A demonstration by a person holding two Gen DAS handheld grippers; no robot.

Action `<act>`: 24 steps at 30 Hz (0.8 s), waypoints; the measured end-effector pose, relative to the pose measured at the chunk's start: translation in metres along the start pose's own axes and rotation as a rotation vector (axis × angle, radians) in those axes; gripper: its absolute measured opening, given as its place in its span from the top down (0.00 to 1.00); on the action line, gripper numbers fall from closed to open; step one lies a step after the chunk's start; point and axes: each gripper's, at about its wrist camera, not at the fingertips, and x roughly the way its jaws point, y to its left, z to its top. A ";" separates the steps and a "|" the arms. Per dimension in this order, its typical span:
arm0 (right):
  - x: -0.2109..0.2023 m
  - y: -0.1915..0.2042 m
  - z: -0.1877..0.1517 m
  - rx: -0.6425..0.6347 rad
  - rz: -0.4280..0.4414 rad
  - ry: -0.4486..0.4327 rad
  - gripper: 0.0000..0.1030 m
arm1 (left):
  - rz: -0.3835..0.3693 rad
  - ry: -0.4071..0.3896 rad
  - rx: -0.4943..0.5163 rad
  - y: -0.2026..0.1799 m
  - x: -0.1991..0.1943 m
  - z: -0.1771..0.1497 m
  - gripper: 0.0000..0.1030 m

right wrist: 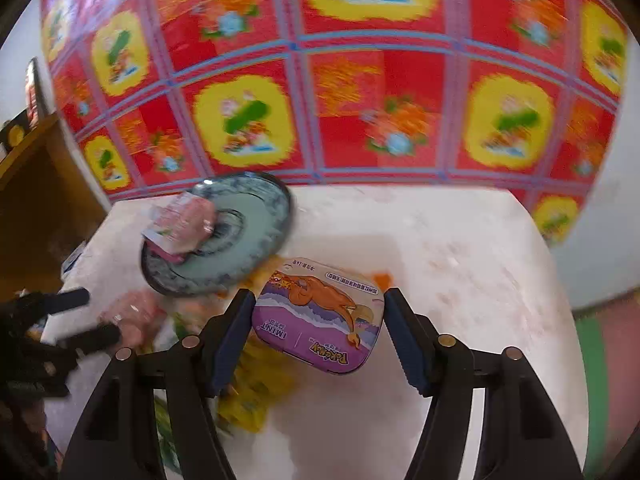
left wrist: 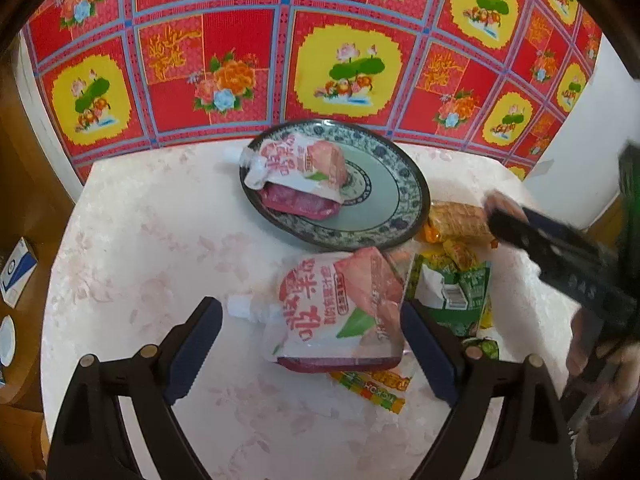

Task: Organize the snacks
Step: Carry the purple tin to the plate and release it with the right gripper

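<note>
Motion blur smears the plate (right wrist: 240, 236); its pouch (right wrist: 180, 224) seems pink.

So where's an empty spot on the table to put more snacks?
The white table is bare left of the plate and the near pink pouch. Half the plate, beside the pouch on it, is free too. It's also bare right of the purple tin. It's crowded with wrappers between pouch, plate and tin.
</note>
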 end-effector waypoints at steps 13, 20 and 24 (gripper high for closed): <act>0.065 0.042 0.032 -0.139 0.100 0.063 0.35 | 0.015 0.002 -0.009 -0.002 0.005 -0.001 0.09; 0.077 0.045 0.034 -0.143 0.122 0.079 0.34 | 0.004 0.005 -0.023 0.000 0.007 -0.001 0.09; 0.075 0.041 0.034 -0.129 0.131 0.080 0.34 | 0.004 0.007 -0.030 0.000 0.009 -0.002 0.09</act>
